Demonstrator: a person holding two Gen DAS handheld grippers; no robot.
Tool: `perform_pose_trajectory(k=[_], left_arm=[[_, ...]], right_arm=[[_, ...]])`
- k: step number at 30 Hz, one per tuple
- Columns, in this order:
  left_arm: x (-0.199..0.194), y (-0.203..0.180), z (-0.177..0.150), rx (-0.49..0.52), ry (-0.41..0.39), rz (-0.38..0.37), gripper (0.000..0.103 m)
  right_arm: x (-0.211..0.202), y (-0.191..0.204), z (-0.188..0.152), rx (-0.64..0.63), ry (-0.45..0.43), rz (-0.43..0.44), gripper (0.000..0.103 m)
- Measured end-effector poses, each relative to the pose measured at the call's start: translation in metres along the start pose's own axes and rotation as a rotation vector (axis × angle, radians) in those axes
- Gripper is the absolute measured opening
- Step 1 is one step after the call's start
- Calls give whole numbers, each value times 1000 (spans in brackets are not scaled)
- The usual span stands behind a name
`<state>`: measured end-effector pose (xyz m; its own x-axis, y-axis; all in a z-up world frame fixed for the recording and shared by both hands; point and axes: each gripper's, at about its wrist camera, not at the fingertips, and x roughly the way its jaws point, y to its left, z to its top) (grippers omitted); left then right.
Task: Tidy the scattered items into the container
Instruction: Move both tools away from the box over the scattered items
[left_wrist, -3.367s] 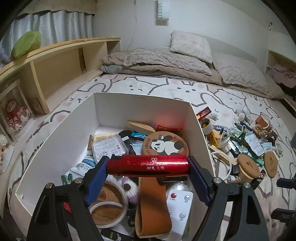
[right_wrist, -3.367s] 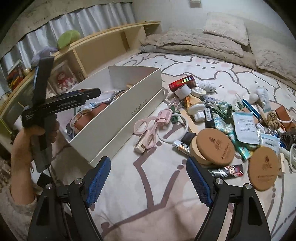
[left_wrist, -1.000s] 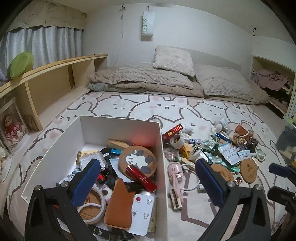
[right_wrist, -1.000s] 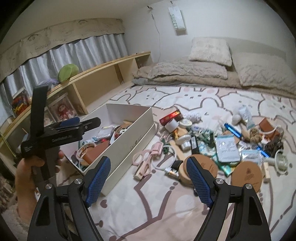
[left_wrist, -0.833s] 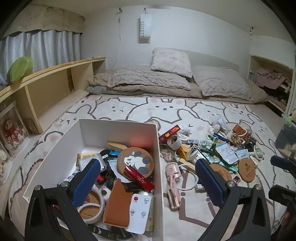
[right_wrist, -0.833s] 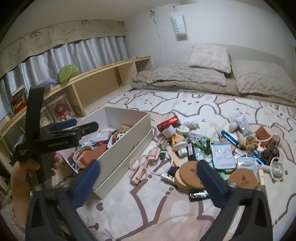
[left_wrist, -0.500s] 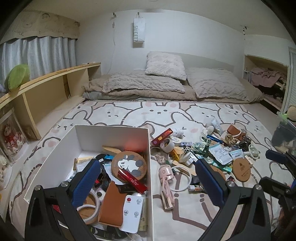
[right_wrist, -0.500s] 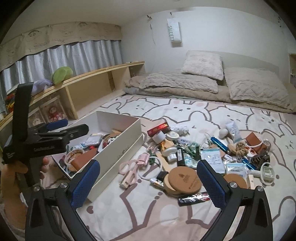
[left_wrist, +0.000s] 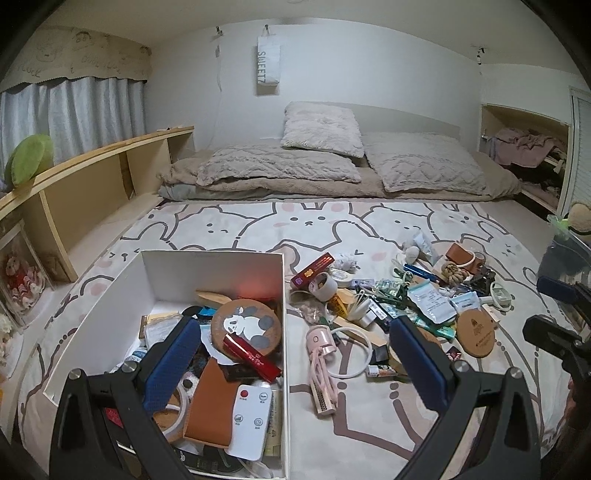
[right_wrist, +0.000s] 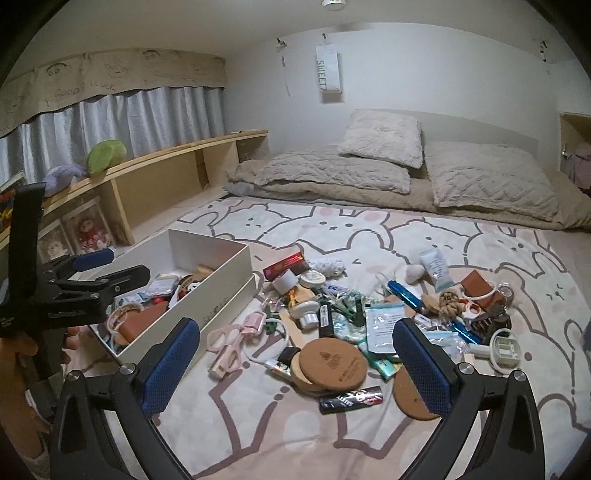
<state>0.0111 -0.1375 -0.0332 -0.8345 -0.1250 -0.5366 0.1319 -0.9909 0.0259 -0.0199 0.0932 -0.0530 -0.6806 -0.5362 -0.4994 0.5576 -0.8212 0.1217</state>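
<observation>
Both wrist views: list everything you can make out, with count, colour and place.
box: one, white, on the bunny blanket, left.
red tube: one, in the box, across the panda coaster.
remote: one, white, box front.
brown pouch: one, box, beside the remote.
pink scissors: one pair, blanket, just right of the box.
round cork coasters: at least three, tan, near side of the pile.
blue pen: one, mid-pile.
red packet: one, far side of the pile.
smaller clutter: too mixed to count.
pillows: two, beige, by the wall.
left tool: open, holding nothing, over the box's right wall.
right tool: open, holding nothing, above the pile.
</observation>
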Motion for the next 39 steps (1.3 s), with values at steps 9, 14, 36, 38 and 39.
perform_pose_trajectory(k=[9, 14, 36, 38, 39], left_arm=[[0, -13, -1, 13, 0, -33, 103], [0, -20, -1, 19, -7, -46, 103], [8, -52, -14, 10, -23, -114, 103], [9, -55, -15, 9, -27, -121, 103], [10, -57, -16, 8, -28, -129, 103]], right_arm=[[-1, -11, -3, 15, 1, -28, 103], [-6, -18, -5, 22, -16, -46, 103], [-20, -69, -28, 57, -13, -122, 103], [-20, -74, -30, 61, -8, -126, 103], [-21, -76, -31, 61, -6, -130, 103]])
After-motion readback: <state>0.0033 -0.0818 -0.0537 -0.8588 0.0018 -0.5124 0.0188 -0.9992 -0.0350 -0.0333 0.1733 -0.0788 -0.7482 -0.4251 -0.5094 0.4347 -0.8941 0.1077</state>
